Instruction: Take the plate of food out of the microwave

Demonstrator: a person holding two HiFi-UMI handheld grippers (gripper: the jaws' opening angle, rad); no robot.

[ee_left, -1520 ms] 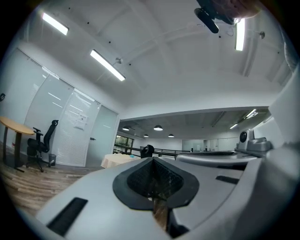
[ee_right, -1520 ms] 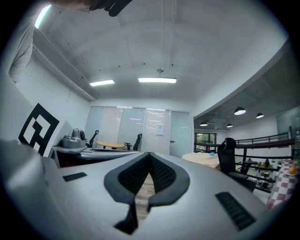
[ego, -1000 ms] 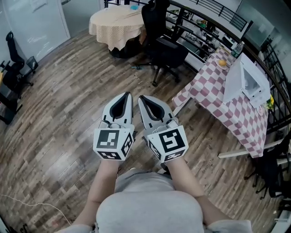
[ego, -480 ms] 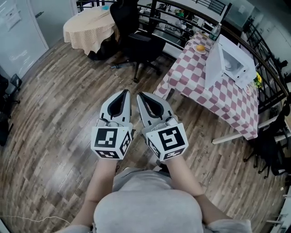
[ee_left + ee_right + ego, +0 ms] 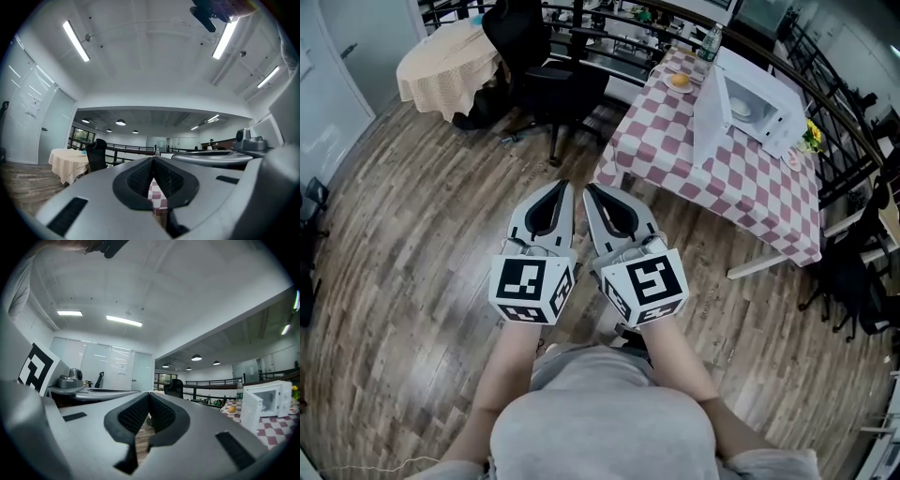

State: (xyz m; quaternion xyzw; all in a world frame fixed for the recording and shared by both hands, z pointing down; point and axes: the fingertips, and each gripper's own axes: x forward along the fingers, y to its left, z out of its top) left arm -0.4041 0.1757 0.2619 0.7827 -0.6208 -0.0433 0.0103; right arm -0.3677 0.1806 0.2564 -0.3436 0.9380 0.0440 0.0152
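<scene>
The checked desk and its microwave have swung in from the right edge toward the top middle, and the round desk has slid off to the left. The two tools are side by side as before.

Nearest is the person's grey knit shirt, with bare forearms running up to the marker cubes. The left tool has its ribbed black pads pressed together at the tip, with nothing between them. The right tool is just beside it, likewise closed and empty. Both are smooth grey shells tapering to a point.

Under them lies a wood-plank floor, streaky brown and grey.

Further on, the desk wears a pink-and-white checked cloth hanging over its edges. The boxy white microwave stands on it with its door swung wide. Inside the cavity sits a pale round plate; what it carries is too small to tell. Well apart from the tools, then.

Past the door, a small dish with something orange sits beside a clear bottle. Off to the left are a black office chair and the round desk under beige cloth.
</scene>
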